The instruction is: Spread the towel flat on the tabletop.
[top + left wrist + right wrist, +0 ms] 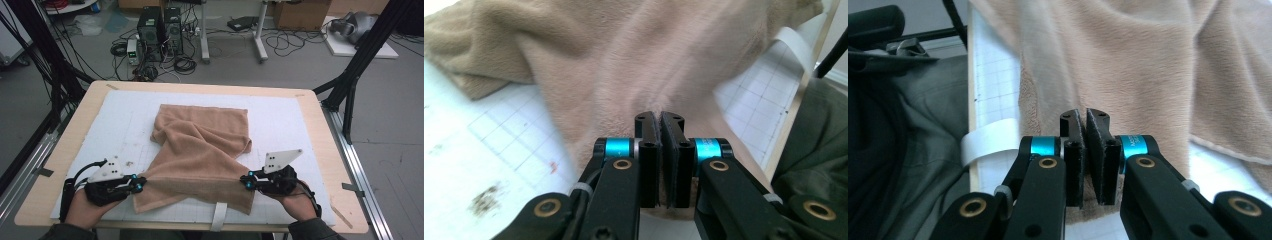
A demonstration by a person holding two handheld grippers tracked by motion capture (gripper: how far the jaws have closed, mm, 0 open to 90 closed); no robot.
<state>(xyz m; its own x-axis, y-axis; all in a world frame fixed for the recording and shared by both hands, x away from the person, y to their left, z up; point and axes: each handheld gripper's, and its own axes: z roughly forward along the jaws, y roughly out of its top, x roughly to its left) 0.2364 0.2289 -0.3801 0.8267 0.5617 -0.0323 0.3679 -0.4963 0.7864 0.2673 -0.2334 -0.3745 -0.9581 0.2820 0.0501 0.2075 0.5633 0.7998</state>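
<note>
Towel (200, 155), tan and rumpled on the white gridded tabletop (300, 125), is pinched at its near corners by your left tool (138, 185) and right tool (245, 181); likely next, lift evenly to spread it.

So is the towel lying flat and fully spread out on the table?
No, the towel is bunched and folded over itself, with its near edge pinched at both ends.

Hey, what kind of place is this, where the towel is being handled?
Most likely a robotics lab or data-collection workspace: computer towers and tangled cables sit on the bare floor, black rig struts frame the table, and cardboard boxes stand behind.
</note>
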